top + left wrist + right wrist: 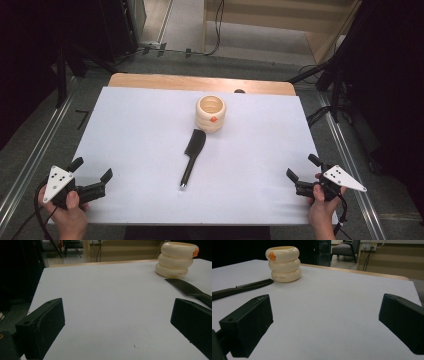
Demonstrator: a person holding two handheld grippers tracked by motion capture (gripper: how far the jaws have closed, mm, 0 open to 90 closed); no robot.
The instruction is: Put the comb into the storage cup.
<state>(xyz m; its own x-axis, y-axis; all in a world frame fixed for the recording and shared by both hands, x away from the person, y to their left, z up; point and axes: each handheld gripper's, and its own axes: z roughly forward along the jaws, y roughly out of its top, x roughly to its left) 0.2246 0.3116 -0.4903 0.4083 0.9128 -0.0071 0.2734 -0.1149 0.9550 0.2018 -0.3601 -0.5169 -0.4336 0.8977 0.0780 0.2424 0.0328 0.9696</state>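
A cream cup (211,113) made of three stacked rings, with a small orange mark on its front, stands at the middle back of the white table top (140,130). A black comb (192,156) lies flat just in front of it, handle toward me. My left gripper (91,169) rests at the near left corner, open and empty. My right gripper (303,167) sits at the near right corner, also open and empty. The cup (176,260) and comb (191,290) are at the upper right in the left gripper view. In the right gripper view the cup (284,263) and comb (242,289) lie upper left.
The white sheet covers a wooden table whose far edge (200,82) shows bare. Metal rails (30,160) run along both sides on the floor. Cables and dark stands (325,75) crowd the back. A chair (344,248) stands beyond the table in the right gripper view.
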